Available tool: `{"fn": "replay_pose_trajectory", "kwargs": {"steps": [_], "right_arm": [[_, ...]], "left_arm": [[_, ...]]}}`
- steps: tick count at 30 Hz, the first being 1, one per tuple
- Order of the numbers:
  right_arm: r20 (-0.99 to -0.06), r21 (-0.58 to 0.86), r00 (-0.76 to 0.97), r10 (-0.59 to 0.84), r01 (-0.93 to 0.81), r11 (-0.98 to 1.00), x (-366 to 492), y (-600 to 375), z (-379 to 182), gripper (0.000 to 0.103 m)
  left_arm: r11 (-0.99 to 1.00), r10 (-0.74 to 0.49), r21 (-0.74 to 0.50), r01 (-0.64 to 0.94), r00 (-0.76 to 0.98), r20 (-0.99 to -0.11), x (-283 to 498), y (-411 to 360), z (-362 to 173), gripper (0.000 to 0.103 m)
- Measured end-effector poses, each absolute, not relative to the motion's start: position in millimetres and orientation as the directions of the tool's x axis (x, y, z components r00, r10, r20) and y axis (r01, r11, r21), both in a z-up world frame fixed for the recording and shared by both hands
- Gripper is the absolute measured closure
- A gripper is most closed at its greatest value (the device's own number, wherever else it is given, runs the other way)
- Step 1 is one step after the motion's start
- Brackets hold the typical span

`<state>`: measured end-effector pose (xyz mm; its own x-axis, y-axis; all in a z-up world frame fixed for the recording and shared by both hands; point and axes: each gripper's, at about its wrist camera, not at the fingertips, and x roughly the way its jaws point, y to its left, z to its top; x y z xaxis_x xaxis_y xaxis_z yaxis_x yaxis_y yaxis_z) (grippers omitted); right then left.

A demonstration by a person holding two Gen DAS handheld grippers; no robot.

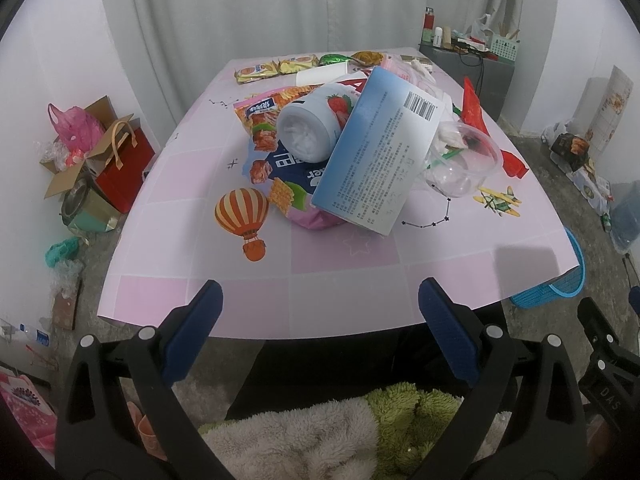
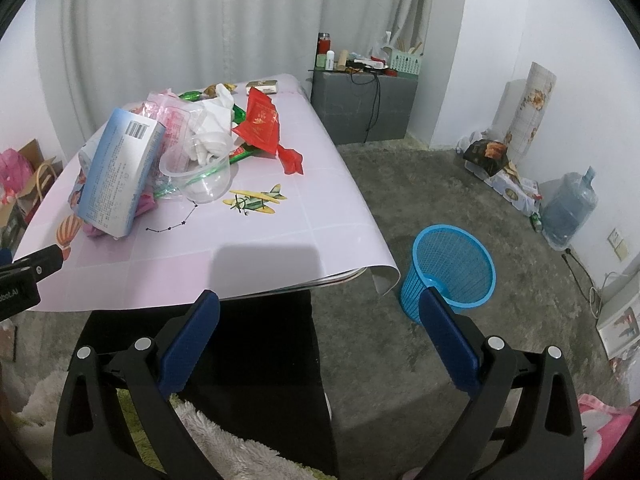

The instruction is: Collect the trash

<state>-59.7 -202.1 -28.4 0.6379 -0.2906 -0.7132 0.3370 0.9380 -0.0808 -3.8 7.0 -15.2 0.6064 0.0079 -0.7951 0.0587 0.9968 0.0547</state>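
A heap of trash lies mid-table on the pink cloth (image 1: 200,280): a pale blue box (image 1: 376,152) (image 2: 116,176), a strawberry cup (image 1: 312,124), an orange snack bag (image 1: 260,120), a clear plastic cup (image 1: 464,164) (image 2: 200,176) and a red wrapper (image 1: 474,112) (image 2: 260,124). The blue mesh bin (image 2: 452,272) (image 1: 560,284) stands on the floor off the table's near right corner. My left gripper (image 1: 320,304) is open at the near table edge, nothing between its fingers. My right gripper (image 2: 318,312) is open too, empty, near that corner beside the bin.
Snack packets (image 1: 276,68) line the table's far edge. Bags and boxes (image 1: 96,160) clutter the floor on the left. A grey cabinet (image 2: 360,104) sits behind the table; a water jug (image 2: 568,208) and packages stand by the right wall. A fluffy cloth (image 1: 320,432) lies below.
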Motion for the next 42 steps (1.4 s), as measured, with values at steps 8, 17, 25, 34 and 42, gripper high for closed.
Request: {"fn": "replay_pose_trajectory", "kwargs": {"steps": [8, 17, 25, 34, 42], "right_arm": [[-0.718, -0.034, 0.643, -0.267, 0.35, 0.936, -56, -209, -31, 0.006], [-0.671, 0.012, 0.699, -0.249, 0.347, 0.938, -45, -215, -28, 0.006], [-0.61, 0.036, 0.763, -0.214, 0.296, 0.954, -32, -211, -23, 0.006], [-0.642, 0.183, 0.764, -0.071, 0.242, 0.953, 13, -227, -13, 0.008], [-0.687, 0.359, 0.717, 0.117, 0.194, 0.913, 79, -241, -33, 0.029]], "left_arm": [[0.996, 0.011, 0.061, 0.059, 0.614, -0.789, -2, 9, -15, 0.009], [0.999, -0.021, 0.009, 0.044, 0.631, -0.776, 25, 37, -14, 0.009], [0.954, -0.292, -0.145, 0.263, 0.704, -0.647, 26, 59, -9, 0.009], [0.886, -0.431, -0.155, 0.437, 0.654, -0.621, 46, 28, -6, 0.009], [0.866, -0.272, 0.16, 0.474, 0.715, -0.644, 70, -27, -27, 0.009]]}}
